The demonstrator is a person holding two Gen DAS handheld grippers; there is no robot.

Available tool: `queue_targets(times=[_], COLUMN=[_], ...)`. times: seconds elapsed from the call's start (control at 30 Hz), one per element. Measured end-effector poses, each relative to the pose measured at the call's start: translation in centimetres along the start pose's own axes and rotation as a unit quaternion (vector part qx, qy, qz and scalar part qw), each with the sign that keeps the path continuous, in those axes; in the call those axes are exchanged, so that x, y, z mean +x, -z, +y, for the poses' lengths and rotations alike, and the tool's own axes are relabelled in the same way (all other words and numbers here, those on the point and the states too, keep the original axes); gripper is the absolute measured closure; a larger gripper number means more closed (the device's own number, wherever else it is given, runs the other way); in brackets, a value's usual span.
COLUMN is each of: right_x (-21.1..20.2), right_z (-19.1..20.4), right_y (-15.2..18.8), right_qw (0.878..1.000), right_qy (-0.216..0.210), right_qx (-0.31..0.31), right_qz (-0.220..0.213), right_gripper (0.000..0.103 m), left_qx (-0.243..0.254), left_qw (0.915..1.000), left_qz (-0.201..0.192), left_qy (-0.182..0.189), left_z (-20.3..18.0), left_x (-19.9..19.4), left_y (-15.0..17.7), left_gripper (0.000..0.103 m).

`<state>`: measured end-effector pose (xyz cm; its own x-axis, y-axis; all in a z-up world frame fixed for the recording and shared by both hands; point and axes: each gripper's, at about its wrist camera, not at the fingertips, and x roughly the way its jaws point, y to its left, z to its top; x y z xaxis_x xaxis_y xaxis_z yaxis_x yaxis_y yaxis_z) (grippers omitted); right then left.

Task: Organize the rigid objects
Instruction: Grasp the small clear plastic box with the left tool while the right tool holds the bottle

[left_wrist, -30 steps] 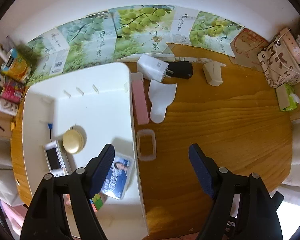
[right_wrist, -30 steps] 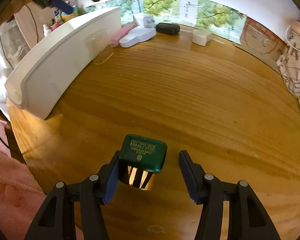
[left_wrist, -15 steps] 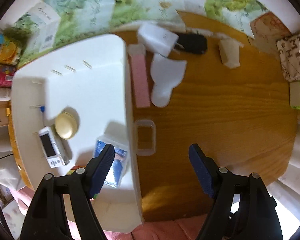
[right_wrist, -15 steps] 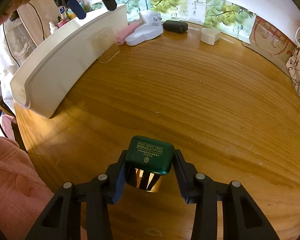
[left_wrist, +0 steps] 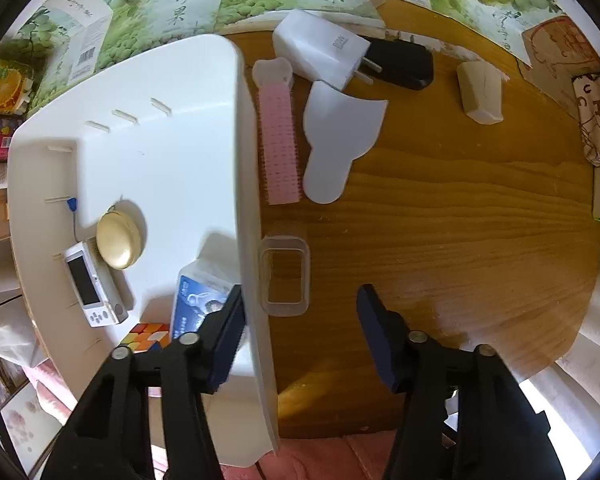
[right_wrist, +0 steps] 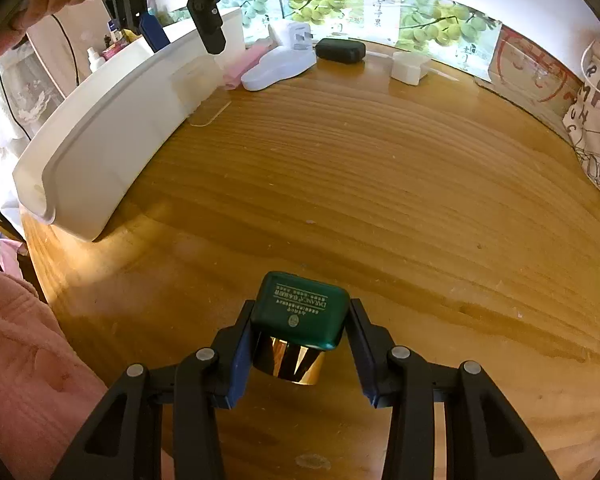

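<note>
Down near the front edge of the wooden counter (right_wrist: 380,184), the right gripper (right_wrist: 300,344) has its jaws pinching a green-lidded jar (right_wrist: 300,312) with a shiny gold body, both blue pads pressed against the lid's sides; the jar stands on the wood.

Pointing straight down, the left gripper (left_wrist: 300,320) hangs over the right wall of the white bin (left_wrist: 244,184), one finger inside it and the other over the counter. Its jaws are closing, with the wall and a small clear plastic box (left_wrist: 285,276) between them, the pads touching neither. The clear box sits on the counter right against the bin's outer wall.

Inside the bin lie a round gold compact (left_wrist: 119,240), a white handheld device (left_wrist: 92,284), a colour cube (left_wrist: 146,336) and a blue-labelled packet (left_wrist: 198,300).

Farther along the counter rest a pink brush (left_wrist: 279,144), a pale flat scoop-shaped piece (left_wrist: 336,140), a white plug adapter (left_wrist: 320,48) and a black case (left_wrist: 400,64).
</note>
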<state>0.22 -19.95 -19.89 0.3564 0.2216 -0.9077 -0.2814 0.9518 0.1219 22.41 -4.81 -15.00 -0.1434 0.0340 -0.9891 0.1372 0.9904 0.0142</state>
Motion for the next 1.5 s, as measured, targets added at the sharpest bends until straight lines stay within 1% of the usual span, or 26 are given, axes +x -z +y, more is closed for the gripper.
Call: queue_targets(times=[0.03,0.1,0.23,0.37,0.5,0.6,0.73,0.87,0.93,1.03,1.13,1.3,1.5], right_x=[0.0,0.0,0.0,0.0,0.1,0.1,0.1,0.1,0.1,0.1,0.1,0.1,0.1], right_z=[0.0,0.1,0.1,0.1,0.2,0.3,0.3,0.3,0.3,0.3,0.3,0.3,0.3], right_y=[0.0,-0.1,-0.1,-0.1,-0.1,-0.2,-0.2,-0.2,-0.2,-0.2,-0.2,-0.2,-0.2], right_qw=[1.000,1.000,1.000,1.000,1.000,1.000,1.000,1.000,1.000,1.000,1.000,1.000,1.000], right_qy=[0.001,0.003,0.004,0.004,0.006,0.008,0.009,0.009,0.009,0.009,0.009,0.010,0.009], right_qx=[0.000,0.001,0.001,-0.001,-0.003,-0.006,-0.009,-0.009,-0.009,-0.010,-0.010,-0.010,-0.009], right_qz=[0.000,0.001,0.002,0.003,0.005,0.006,0.008,0.008,0.008,0.008,0.008,0.008,0.008], right_gripper=[0.059,0.059,0.059,0.059,0.059,0.059,0.059,0.059,0.059,0.059,0.059,0.059,0.059], left_qx=[0.002,0.005,0.020,0.012,0.020,0.023,0.024,0.031,0.040,0.049,0.043,0.032,0.025], left_qw=[0.9999,0.9999,0.9992,0.9990,0.9979,0.9979,0.9978,0.9979,0.9975,0.9976,0.9985,0.9993,0.9995], left_qz=[-0.001,-0.005,-0.019,-0.020,-0.038,-0.037,-0.045,-0.049,-0.053,-0.045,-0.030,-0.007,0.007], left_qy=[-0.011,-0.013,-0.030,-0.039,-0.049,-0.047,-0.043,-0.027,-0.025,-0.022,-0.015,-0.019,-0.018], left_z=[0.1,0.1,0.0,0.0,-0.5,-0.7,-1.0,-1.3,-1.5,-2.0,-2.2,-2.1,-2.3], left_x=[-0.1,-0.3,-0.9,-0.9,-1.8,-2.1,-2.8,-3.2,-3.2,-2.7,-1.8,-0.1,1.0], left_y=[0.1,0.2,0.5,1.0,1.3,1.3,1.3,1.6,1.7,1.6,0.9,-0.5,-1.6], left_gripper=[0.058,0.058,0.058,0.058,0.058,0.058,0.058,0.058,0.058,0.058,0.058,0.058,0.059])
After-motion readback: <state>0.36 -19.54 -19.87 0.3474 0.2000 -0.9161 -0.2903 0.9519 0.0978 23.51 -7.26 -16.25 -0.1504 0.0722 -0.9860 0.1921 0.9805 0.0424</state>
